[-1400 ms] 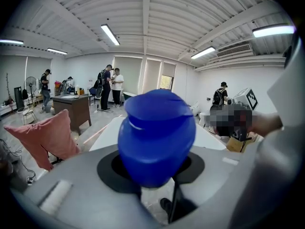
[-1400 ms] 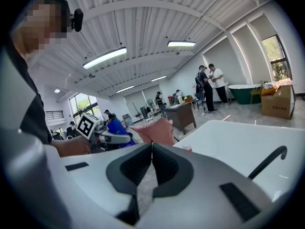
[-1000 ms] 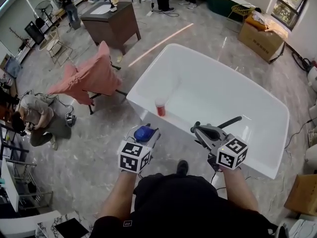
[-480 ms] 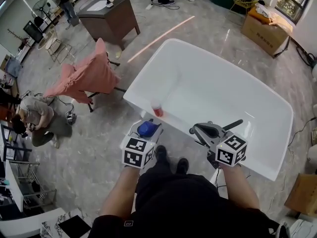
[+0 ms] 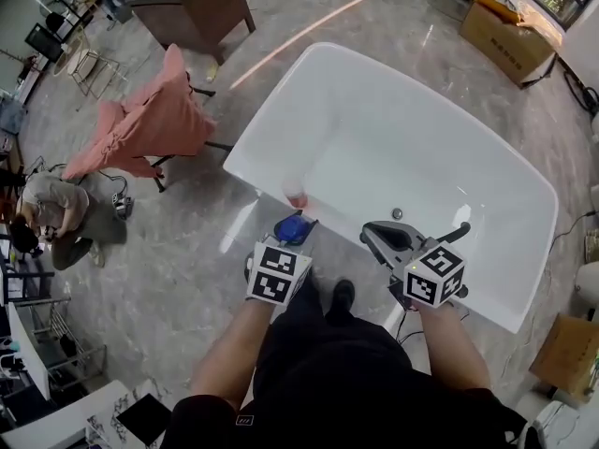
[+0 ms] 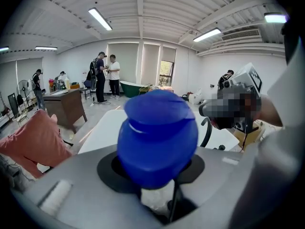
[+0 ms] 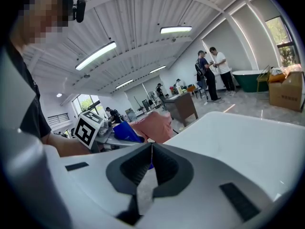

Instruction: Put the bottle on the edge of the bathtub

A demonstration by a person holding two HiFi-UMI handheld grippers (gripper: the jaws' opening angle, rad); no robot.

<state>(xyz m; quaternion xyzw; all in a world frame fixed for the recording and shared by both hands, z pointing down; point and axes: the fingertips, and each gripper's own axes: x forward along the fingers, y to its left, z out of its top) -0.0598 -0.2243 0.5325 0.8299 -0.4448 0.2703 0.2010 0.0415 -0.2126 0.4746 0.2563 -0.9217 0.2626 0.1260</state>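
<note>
Left gripper (image 5: 286, 241) is clenched on the blue bottle (image 5: 294, 226). The left gripper view shows the blue cap filling the gap between the jaws, with the grip lower on the body. Right gripper (image 5: 376, 237) is clamped shut on nothing, jaws meeting in a seam, and sits at 3 o'clock of the left one.

The bottle is in the air, just short of the near rim of the white bathtub (image 5: 245, 171), so it's not placed yet. The step in hand, as I read it, is the carry-in and set-down.

A small pinkish cup (image 5: 296, 197) stands on that same rim at 12 o'clock of the bottle, close. It's blurred, so I can't tell what's in it.

To do it well:
- I'd shift toward 1–2 o'clock along the rim before lowering, to stay clear of the cup.
- Keep the bottle upright and bring its base down flat on the middle of the rim. The rim looks narrow and rounded, so an off-centre landing could slide it into the tub or onto the floor.
- Release only once the base bears weight, then back out along the jaws, not sideways.
- Keep the right gripper parked, since it isn't needed.
</note>
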